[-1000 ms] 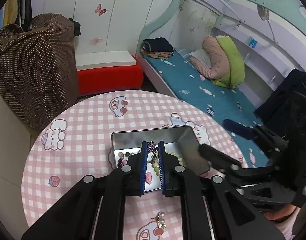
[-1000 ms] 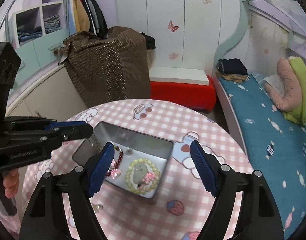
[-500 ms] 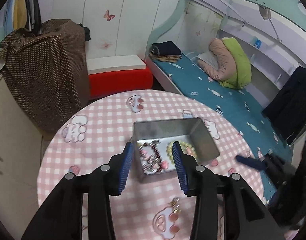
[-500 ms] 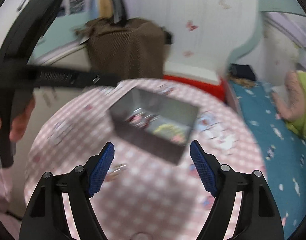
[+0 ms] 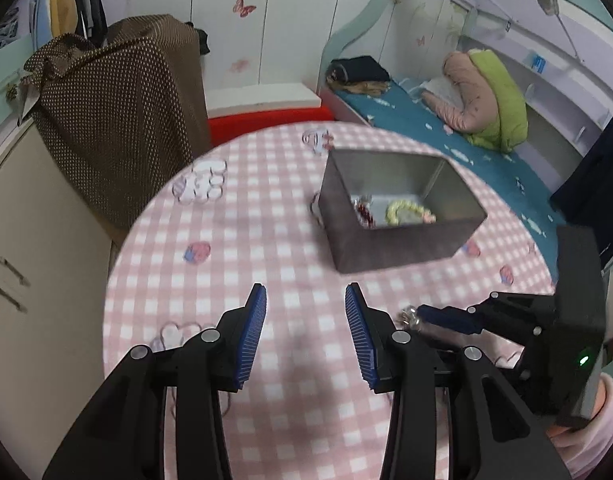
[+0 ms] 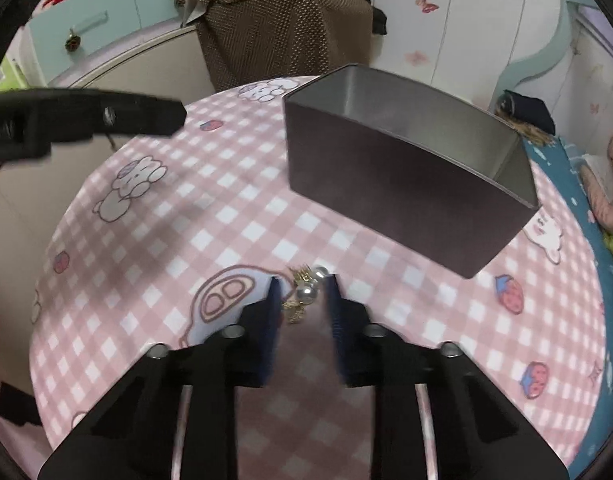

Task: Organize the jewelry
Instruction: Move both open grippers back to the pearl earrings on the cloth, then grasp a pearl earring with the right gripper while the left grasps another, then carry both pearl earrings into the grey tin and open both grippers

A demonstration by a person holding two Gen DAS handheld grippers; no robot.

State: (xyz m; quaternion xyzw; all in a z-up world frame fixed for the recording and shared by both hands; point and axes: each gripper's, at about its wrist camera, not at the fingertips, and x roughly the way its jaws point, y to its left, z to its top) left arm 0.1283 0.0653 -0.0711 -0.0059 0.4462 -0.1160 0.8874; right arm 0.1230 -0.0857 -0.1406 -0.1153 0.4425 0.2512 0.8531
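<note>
R gripper (image 6: 302, 304) is low over the tablecloth (image 6: 154, 248), jaws partly closed w/ a gap left, straddling a small pearl-and-gold piece (image 6: 304, 294), prob. an earring or brooch. Pads sit either side of it; can't tell if they touch it yet, so not a confirmed pinch. The piece lies flat on the cloth at about 12 o'clock from the fingertips, just beside the car print, w/ the metal tin (image 6: 406, 200) near, at roughly 1 o'clock.

L gripper (image 5: 304, 332) hovers w/ jaws spread wide, nothing between them. From it the tin sits at 1 o'clock, a little way off; the same pearl piece (image 5: 410, 316) is at 3 o'clock, at the tip of the R gripper reaching in from the right.

Handling, as a judgement: the piece is very light, small and lumpy. Pearls are round and slick, so they could squirt out of flat pads; gold filigree parts look thin and bendable. Best hold is across the pearl cluster's middle, pads square-on, light squeeze, w/ tips close to the cloth so nothing slips under. Soft cloth may bunch if tips dig in.

Inside the tin: pale green bead bracelet (image 5: 406, 212) and dark red beads (image 5: 364, 212) already there.
</note>
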